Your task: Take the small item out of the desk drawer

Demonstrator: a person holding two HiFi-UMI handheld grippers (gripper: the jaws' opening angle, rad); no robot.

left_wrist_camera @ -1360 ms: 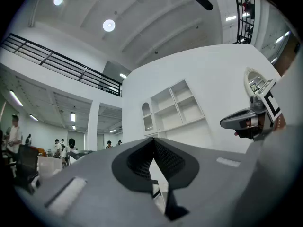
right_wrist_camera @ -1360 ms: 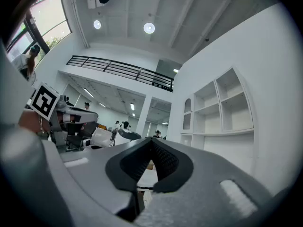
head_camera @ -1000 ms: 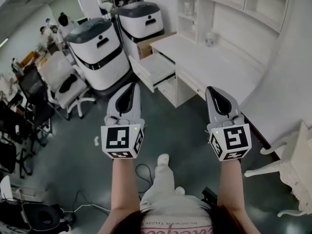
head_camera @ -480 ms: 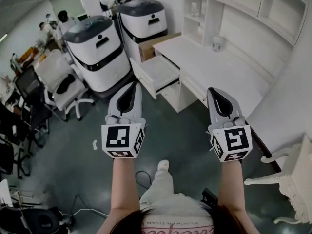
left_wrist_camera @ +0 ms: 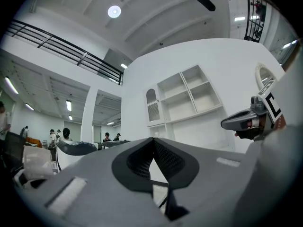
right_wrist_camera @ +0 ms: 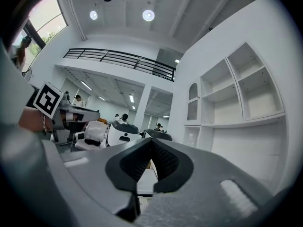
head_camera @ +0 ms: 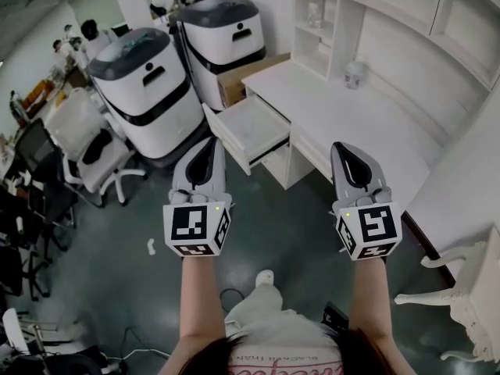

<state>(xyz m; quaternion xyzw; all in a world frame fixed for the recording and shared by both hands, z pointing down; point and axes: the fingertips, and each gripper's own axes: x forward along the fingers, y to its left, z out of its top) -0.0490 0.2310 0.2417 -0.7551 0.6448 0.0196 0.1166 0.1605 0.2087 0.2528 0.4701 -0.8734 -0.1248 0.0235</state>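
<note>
A white desk [head_camera: 344, 112] with shelves above it stands ahead and to the right. Its top left drawer [head_camera: 248, 130] is pulled open and the inside looks pale; I can make out no small item in it from here. My left gripper [head_camera: 211, 141] is held out over the dark floor, just short of the drawer front, with its jaws shut and empty [left_wrist_camera: 154, 140]. My right gripper [head_camera: 342, 147] hovers level near the desk's front edge, its jaws also shut on nothing [right_wrist_camera: 150, 141].
Two large white-and-grey machines [head_camera: 144, 84] [head_camera: 223, 30] stand left of the desk, with a cardboard box [head_camera: 238, 80] between them and the desk. A jar [head_camera: 355, 73] stands on the desktop. Office chairs [head_camera: 90, 143] crowd the left, and a white ornate chair [head_camera: 469, 287] stands at the right.
Both grippers have moved forward together, side by side. The desk and its open drawer now sit nearer and larger in the head view. Both pairs of jaws stay shut.
</note>
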